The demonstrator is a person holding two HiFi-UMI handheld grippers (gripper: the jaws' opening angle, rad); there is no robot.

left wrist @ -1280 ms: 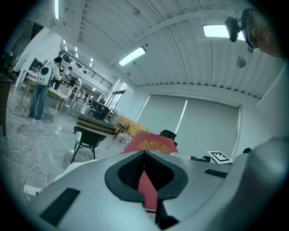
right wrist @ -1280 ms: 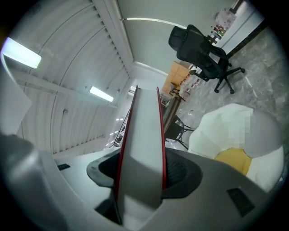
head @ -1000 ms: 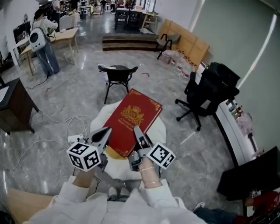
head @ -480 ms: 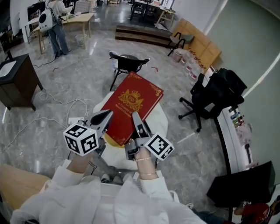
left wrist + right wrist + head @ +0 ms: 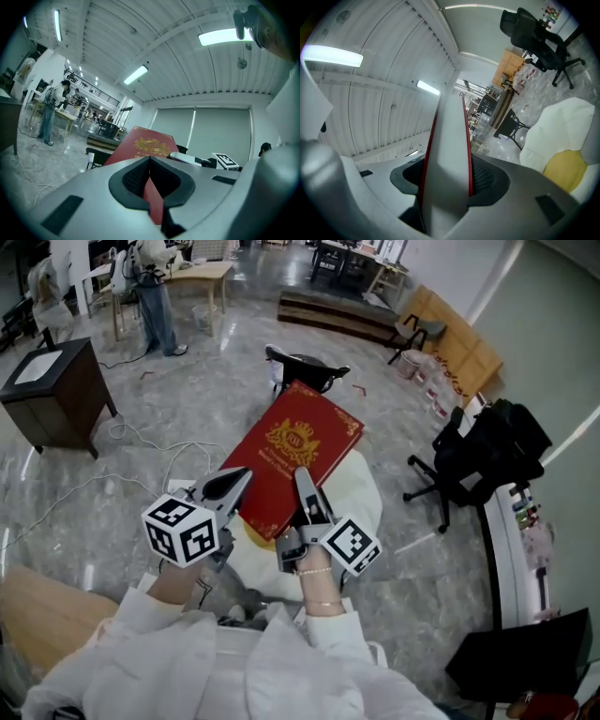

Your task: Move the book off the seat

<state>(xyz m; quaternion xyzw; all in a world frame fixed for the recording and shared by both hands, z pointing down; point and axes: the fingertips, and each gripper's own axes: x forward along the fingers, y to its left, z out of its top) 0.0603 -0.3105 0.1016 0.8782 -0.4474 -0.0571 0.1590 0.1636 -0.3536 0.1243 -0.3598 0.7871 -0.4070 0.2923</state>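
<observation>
A large red book with a gold crest hangs tilted above the white seat, whose yellow cushion shows under the book's near edge. My left gripper is shut on the book's left near edge; in the left gripper view the red cover is pinched between the jaws of the left gripper. My right gripper is shut on the near edge further right. In the right gripper view the thick page block of the book fills the jaws of the right gripper, with the seat below.
A black chair stands just beyond the book, and a black office chair to the right. A dark cabinet and cables are on the floor at left. A person stands by a table far back.
Both grippers and the book have moved up and forward together, and the book now hangs higher over the seat. The grip on it has not changed.
</observation>
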